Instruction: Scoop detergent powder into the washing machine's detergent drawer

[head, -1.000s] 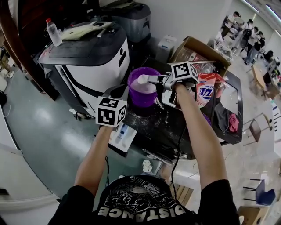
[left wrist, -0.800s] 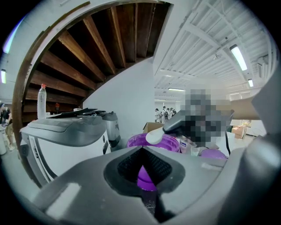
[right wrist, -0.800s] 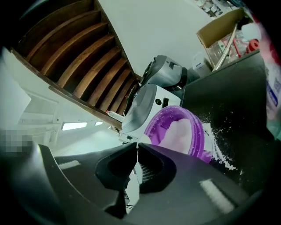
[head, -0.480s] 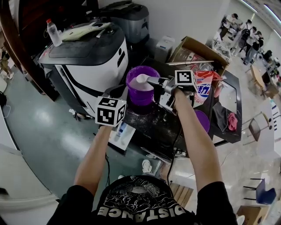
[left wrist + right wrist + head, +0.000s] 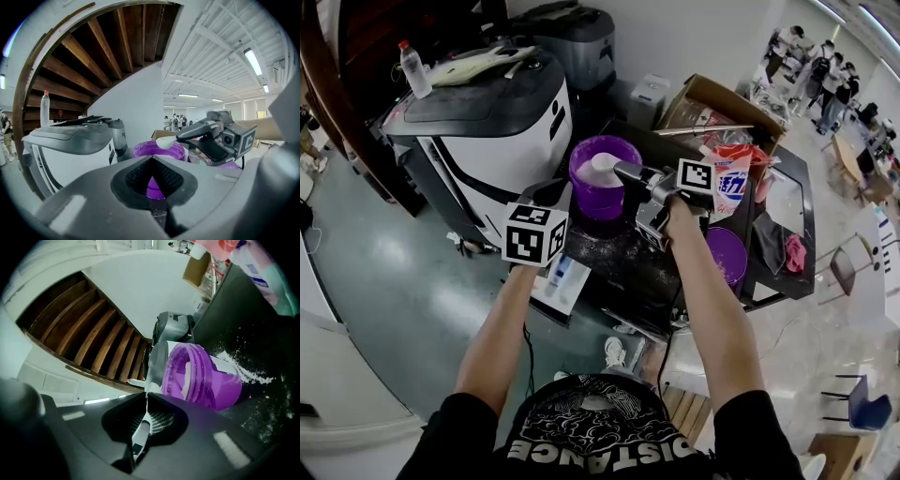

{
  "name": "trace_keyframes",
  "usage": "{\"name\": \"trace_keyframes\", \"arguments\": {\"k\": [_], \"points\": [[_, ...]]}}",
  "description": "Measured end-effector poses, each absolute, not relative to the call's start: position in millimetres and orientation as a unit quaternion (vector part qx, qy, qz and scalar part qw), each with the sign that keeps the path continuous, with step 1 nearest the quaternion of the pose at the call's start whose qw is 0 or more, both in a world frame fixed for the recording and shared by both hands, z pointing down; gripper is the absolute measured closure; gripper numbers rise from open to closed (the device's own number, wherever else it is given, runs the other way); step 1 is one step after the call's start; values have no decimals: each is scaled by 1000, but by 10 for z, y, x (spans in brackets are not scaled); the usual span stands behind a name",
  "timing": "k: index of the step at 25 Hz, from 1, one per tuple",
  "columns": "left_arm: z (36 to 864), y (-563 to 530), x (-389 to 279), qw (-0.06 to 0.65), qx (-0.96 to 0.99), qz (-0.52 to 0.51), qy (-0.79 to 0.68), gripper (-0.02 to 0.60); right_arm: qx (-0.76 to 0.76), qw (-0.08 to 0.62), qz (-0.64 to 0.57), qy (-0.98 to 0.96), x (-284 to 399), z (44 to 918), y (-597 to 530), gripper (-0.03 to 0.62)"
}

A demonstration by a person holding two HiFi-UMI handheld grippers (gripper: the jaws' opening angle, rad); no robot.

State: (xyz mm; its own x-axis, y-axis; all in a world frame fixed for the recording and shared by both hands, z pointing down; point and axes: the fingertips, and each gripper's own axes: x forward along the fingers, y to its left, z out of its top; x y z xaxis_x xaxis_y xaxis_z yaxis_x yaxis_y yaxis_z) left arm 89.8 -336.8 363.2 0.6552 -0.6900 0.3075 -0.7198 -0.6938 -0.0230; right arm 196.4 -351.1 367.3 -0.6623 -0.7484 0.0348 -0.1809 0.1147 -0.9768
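Observation:
A purple detergent tub (image 5: 602,187) stands open on the black table top (image 5: 628,272), white powder inside it. My right gripper (image 5: 630,172) is shut on the handle of a white scoop (image 5: 604,161), whose heaped bowl hangs over the tub's mouth. In the left gripper view the scoop (image 5: 166,142) sits just above the tub's rim (image 5: 140,150). In the right gripper view the scoop's handle (image 5: 140,433) runs between the jaws toward the tub (image 5: 206,378). My left gripper (image 5: 550,196) is shut and holds nothing, left of the tub. Below it lies a white drawer (image 5: 560,281).
A black-and-white washing machine (image 5: 487,122) stands left of the tub, a bottle (image 5: 414,69) on its top. A red-and-white detergent bag (image 5: 733,180) and a cardboard box (image 5: 712,105) are at the right. Spilled powder (image 5: 243,371) dusts the table. A purple lid (image 5: 727,255) lies nearby.
The right gripper's body has drawn back toward me a little while the loaded scoop stays over the tub. The left gripper has held still.

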Motion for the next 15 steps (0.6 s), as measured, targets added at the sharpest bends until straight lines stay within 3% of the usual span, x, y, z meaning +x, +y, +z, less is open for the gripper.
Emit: {"name": "trace_keyframes", "arguments": {"k": [15], "points": [[3682,-3225,688,44,908,138,-393,581,-305,300,-577,696,1693,3745,-3200,557]]}}
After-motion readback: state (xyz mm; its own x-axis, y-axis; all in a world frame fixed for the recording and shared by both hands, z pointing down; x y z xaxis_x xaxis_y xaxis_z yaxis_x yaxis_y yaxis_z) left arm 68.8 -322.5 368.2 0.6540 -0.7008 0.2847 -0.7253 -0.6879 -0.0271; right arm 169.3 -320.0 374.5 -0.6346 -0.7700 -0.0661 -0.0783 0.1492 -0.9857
